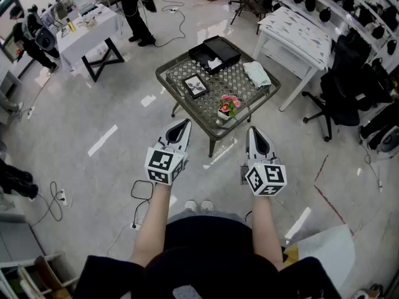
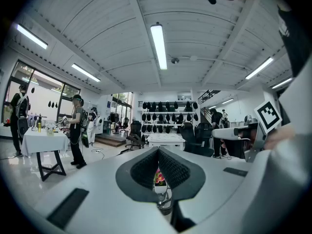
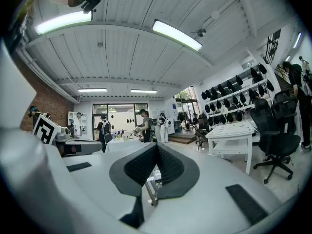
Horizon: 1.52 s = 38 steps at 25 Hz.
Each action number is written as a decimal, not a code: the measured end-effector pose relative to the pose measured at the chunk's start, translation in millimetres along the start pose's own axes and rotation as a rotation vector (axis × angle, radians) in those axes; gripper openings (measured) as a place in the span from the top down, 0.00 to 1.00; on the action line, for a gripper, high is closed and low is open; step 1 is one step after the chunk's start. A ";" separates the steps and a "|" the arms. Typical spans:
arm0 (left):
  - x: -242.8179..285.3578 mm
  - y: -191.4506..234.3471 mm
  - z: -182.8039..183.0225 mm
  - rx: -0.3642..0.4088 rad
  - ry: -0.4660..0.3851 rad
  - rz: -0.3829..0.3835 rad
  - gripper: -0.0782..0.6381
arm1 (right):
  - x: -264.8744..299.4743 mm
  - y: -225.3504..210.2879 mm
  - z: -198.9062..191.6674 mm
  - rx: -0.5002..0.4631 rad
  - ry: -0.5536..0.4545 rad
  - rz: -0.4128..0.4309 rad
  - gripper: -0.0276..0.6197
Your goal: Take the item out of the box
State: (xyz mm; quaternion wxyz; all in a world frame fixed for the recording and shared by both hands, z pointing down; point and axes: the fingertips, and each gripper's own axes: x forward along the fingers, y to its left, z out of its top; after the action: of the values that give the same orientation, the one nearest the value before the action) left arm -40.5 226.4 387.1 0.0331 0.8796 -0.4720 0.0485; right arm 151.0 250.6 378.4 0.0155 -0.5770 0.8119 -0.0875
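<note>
Standing back from the low lattice-topped table [image 1: 177, 98], a person is holding both grippers out in front, on the table's near side and well short of it. The left gripper [image 1: 182, 124] is pointing toward the table's near-left edge, with its jaws pressed together and nothing between them. The right gripper [image 1: 254, 131] is hanging off the table's near corner, its jaws likewise closed on nothing.

The black box [image 1: 215, 53] is sitting open at the table's far corner, with a white item [image 1: 215, 63] lying inside it. A picture frame [image 1: 195, 86] is lying left of the table's middle. A pot of pink flowers [image 1: 227, 106] is standing by the near corner, and a pale packet [image 1: 257, 73] is lying on the right side. Other people are standing at a white trestle table [image 1: 87, 27] well beyond the low table's left.
</note>
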 end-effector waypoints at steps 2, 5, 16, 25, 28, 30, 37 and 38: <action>-1.9 0.7 -2.4 -0.002 0.003 -0.001 0.86 | 0.0 2.7 -2.3 0.002 0.002 0.002 0.95; -4.1 -0.1 -4.3 -0.004 0.007 -0.002 0.86 | -0.6 4.9 -3.8 0.004 0.004 0.006 0.95; -8.7 3.6 -10.9 -0.019 0.016 -0.002 0.86 | 1.5 12.9 -7.4 0.009 0.010 0.018 0.95; -9.2 9.9 -17.4 -0.057 0.025 -0.006 0.86 | 4.9 14.6 -8.2 0.018 0.002 0.015 0.95; -9.7 8.7 -21.8 -0.068 0.035 -0.021 0.86 | 5.6 14.9 -9.9 0.023 0.003 0.013 0.95; -9.8 8.2 -23.5 -0.075 0.036 -0.036 0.86 | 7.0 15.9 -10.8 0.024 0.003 0.012 0.95; -12.3 12.5 -24.3 -0.089 0.029 -0.055 0.85 | 11.7 20.2 -12.3 0.030 0.005 0.008 0.95; -12.6 13.6 -24.3 -0.091 0.027 -0.054 0.84 | 12.2 20.5 -12.4 0.030 0.004 0.008 0.95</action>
State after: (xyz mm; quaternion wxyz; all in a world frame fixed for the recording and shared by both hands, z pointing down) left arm -60.1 231.8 410.0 0.0807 0.8890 -0.4492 0.0379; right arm 126.3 247.2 388.3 0.0227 -0.5734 0.8128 -0.1009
